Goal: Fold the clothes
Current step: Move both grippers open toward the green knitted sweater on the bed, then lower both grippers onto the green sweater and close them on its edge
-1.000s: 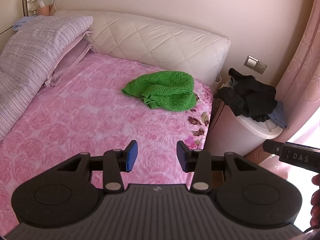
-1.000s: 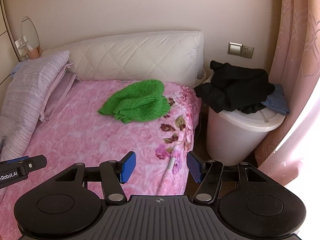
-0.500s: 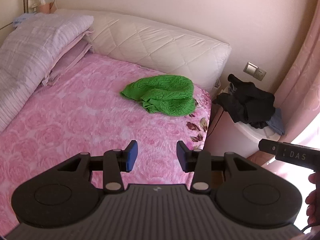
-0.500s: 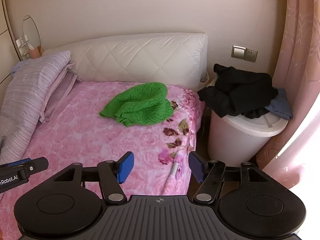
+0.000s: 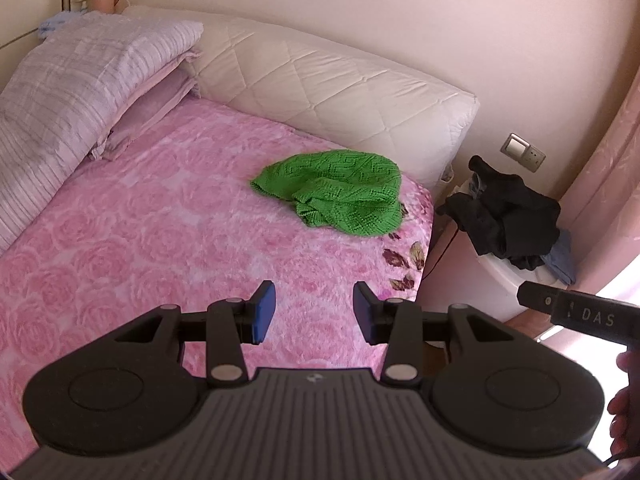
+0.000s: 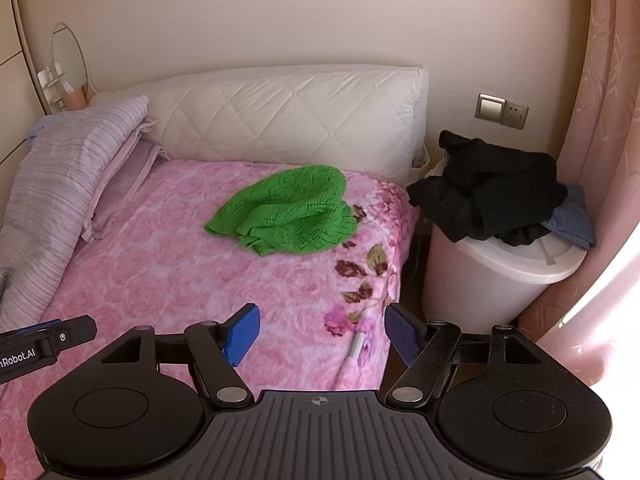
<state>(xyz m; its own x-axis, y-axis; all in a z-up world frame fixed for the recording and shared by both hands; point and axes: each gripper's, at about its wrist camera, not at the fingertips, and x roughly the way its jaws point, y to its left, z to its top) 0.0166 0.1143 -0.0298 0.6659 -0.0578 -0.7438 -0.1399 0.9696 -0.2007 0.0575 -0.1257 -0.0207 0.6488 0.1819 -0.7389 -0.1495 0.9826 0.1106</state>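
At the right edge of the left wrist view, the right claw (image 5: 580,312) bears white letters "DAS". At the lower left of the right wrist view, the left claw (image 6: 44,340) reads "hRobot.AI", cut off by the frame.

Compared with a second ago, the left gripper (image 5: 314,312) sits higher and looks down more steeply, so the green knitted garment (image 5: 336,196) near the bed's (image 5: 140,240) right edge appears lower and more central. The right gripper (image 6: 320,338) is drawn slightly back and up, with more pink blanket (image 6: 180,264) showing between its jaws and the garment.
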